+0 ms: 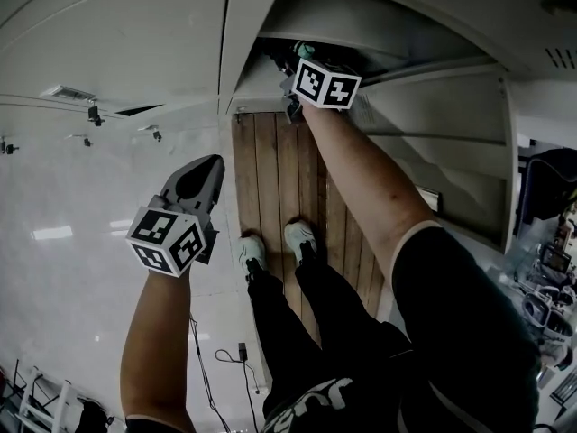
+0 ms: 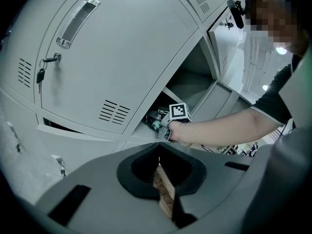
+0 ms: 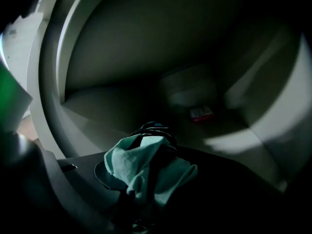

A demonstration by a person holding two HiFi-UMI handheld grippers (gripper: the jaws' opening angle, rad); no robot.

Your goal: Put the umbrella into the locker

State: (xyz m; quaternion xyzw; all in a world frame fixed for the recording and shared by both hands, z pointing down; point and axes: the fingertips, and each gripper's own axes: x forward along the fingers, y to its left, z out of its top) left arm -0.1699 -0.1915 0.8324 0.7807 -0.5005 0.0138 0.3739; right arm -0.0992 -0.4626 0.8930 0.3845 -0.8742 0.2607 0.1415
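Umbrella: found pinched tight in right gripper, teal cloth bunched between the jaws, already inside the open locker compartment. Saw a small red-and-white item farther back on the compartment floor, apart from the cloth. Held left gripper outside, jaws pressed together on nothing, over pale floor beside wooden planks. Noted the neighbouring door shut, key hanging below its handle. Spotted a cable trailing underneath.
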